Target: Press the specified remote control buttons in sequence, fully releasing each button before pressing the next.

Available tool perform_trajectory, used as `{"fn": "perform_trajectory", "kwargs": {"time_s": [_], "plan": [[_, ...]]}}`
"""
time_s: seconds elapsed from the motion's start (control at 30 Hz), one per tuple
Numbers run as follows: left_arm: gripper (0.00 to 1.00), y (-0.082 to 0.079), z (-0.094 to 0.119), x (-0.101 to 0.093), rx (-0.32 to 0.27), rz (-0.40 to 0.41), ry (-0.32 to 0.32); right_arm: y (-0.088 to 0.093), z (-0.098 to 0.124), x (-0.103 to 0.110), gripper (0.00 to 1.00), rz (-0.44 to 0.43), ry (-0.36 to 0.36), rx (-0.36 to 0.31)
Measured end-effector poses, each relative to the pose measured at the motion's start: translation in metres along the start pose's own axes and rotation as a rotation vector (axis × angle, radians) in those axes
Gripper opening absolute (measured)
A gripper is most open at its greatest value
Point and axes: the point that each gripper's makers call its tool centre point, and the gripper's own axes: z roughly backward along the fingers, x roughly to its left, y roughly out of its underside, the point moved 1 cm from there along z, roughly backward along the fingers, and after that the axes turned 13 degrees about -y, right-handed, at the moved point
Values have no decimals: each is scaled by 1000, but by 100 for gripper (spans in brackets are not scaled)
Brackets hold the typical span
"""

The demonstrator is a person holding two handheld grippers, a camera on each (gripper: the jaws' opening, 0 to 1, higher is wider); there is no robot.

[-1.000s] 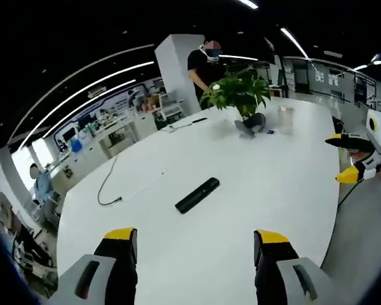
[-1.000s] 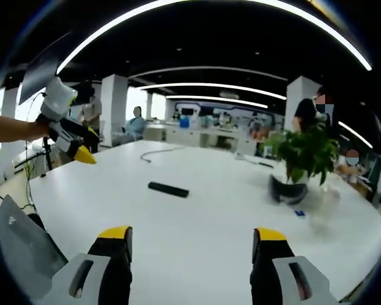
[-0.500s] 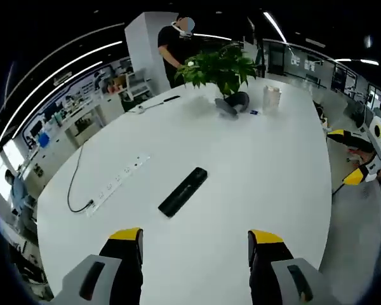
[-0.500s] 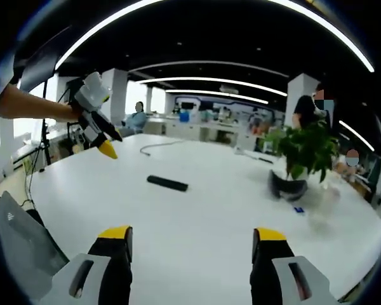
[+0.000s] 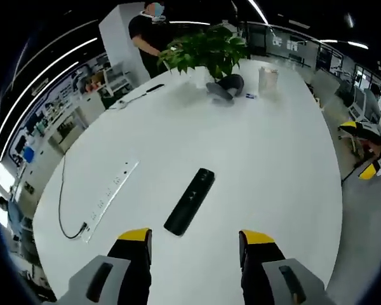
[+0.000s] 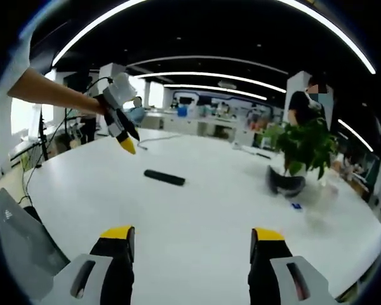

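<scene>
Since a second ago, left tongs point(image 6: 125, 141) have been swinging in over the white bench point(image 5: 273, 159) toward the black remote control point(image 5: 190, 201), and they are now hovering above and just left of it in the right gripper view, empty, jaws standing wide. Left of the remote, a white power strip point(image 5: 109, 199) is lying flat. Right tongs point(image 6: 189, 236) are waiting wide and empty. Beyond, a potted plant point(image 6: 301, 152) is standing.

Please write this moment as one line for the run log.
left gripper: open, above remote | right gripper: open, farther back | remote: flat on table, untouched
</scene>
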Motion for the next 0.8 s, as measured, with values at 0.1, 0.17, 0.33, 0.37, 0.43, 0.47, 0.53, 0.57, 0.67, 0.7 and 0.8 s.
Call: {"fn": "perform_trajectory", "kwargs": {"time_s": [0.1,0.17,0.33,0.37,0.43,0.47,0.53,0.57,0.67,0.7,0.8], "plan": [[52,-4,-15,-1,15,-28,28,1,-1,0,72,0,0,8],[52,-4,-26,0,31,-50,41,3,-2,0,72,1,-1,18],[49,2,-49,3,71,-92,84,6,-3,0,72,3,1,35],[49,3,-53,5,79,-95,84,6,-3,-1,71,2,2,39],[49,7,-61,7,93,-113,92,7,-3,-1,71,0,2,42],[49,9,-65,6,103,-110,112,7,-3,-1,70,-1,4,43],[49,13,-72,5,122,-108,131,6,-3,-2,70,1,8,38],[50,14,-75,4,125,-117,138,6,-2,-3,70,0,10,37],[50,20,-86,1,151,-135,152,8,-3,-2,69,-3,7,49],[49,22,-89,1,158,-151,152,8,-3,-2,69,-2,6,48],[46,27,-97,-1,181,-175,151,8,-4,0,68,6,-2,50]]}}
